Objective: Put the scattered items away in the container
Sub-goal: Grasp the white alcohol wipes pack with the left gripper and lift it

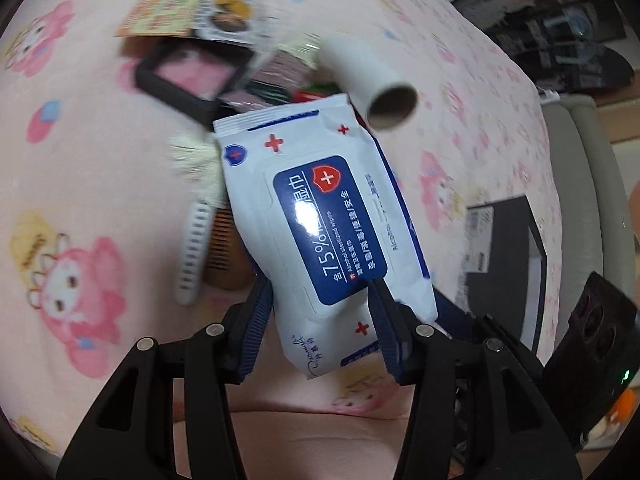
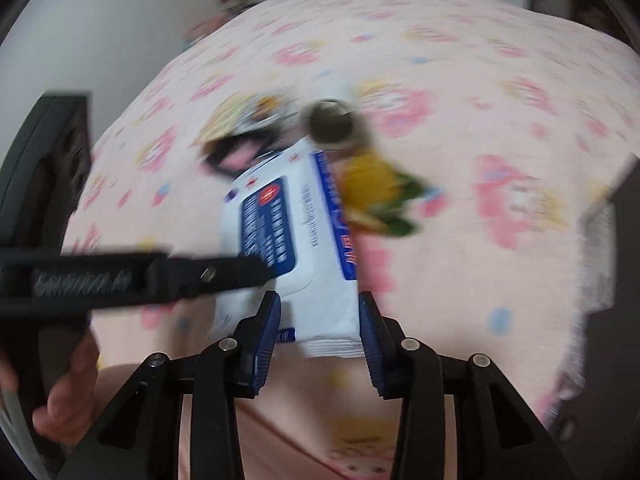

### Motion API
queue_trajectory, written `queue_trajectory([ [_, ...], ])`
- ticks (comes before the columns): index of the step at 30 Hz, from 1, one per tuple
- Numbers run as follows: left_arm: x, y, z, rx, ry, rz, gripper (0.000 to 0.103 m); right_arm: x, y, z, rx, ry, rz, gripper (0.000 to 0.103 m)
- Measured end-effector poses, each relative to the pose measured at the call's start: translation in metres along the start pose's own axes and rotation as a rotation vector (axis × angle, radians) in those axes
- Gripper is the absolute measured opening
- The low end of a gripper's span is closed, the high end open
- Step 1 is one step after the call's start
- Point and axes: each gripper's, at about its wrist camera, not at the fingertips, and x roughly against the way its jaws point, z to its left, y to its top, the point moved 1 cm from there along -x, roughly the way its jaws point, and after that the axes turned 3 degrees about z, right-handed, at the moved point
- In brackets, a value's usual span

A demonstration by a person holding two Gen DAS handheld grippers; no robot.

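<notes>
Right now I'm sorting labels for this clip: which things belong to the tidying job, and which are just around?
Job:
- white and blue wet-wipe pack, between left gripper fingers
- white cardboard tube
- black-framed pink compact
- white comb
- dark container

Around:
- pink cartoon-print cloth
- right gripper
</notes>
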Motion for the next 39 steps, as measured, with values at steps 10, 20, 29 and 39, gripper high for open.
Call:
queue_trajectory([
  [10, 0.007, 0.019, -0.002, 0.016, 0.032, -0.102, 0.05, 0.0, -0.022, -0.045, -0.183, -0.017, 0.048, 0.042],
  [20, -0.017, 0.04, -0.005, 0.037, 0.152, -0.169, 0.043, -0.038, -0.041, -0.047, -0.171, 0.086, 0.178, 0.042],
  [29, -0.032, 0.016, -0.014, 0.045, 0.158, -0.132, 0.041, -0.025, -0.029, -0.055, -0.208, 0.113, 0.097, 0.042],
  [39, 0.0, 0.034, -0.008, 0.119, 0.16, -0.343, 0.037, -0.023, -0.047, -0.06, -0.198, 0.082, 0.167, 0.045],
])
